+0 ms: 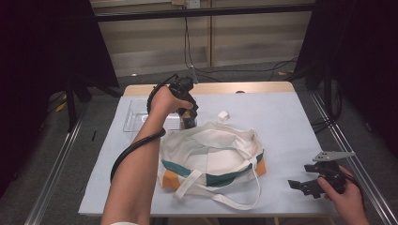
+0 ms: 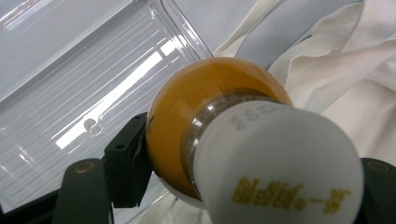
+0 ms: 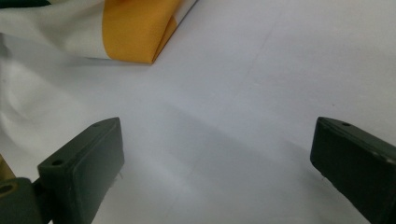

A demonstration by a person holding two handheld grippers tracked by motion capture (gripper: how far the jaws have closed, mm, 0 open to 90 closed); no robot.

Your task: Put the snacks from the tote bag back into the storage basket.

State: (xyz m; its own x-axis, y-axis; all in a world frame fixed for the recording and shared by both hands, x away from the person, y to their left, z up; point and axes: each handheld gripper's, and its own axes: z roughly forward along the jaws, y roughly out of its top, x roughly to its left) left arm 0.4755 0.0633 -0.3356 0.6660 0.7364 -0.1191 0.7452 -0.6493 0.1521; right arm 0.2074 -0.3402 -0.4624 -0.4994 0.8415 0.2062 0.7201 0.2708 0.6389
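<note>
An amber light bulb (image 2: 196,102) with a white base (image 2: 285,163) sits between the jaws of my left gripper (image 2: 252,186), which is shut on it. In the high view the left gripper (image 1: 189,118) hangs at the far rim of a white cloth tote bag (image 1: 211,154) with green and orange patches, beside a clear plastic tray (image 1: 136,115). The bag's white cloth (image 2: 355,70) and the tray (image 2: 70,70) lie right behind the bulb. My right gripper (image 1: 300,186) rests open near the table's front right corner. Nothing lies between its jaws (image 3: 215,158), and the bag's orange corner (image 3: 135,28) is ahead of it.
The table has a pale blue cover (image 1: 281,122). The bag's long handles (image 1: 234,199) trail toward the front edge. Black curtains and metal rails flank the table, and cables lie on the floor behind it.
</note>
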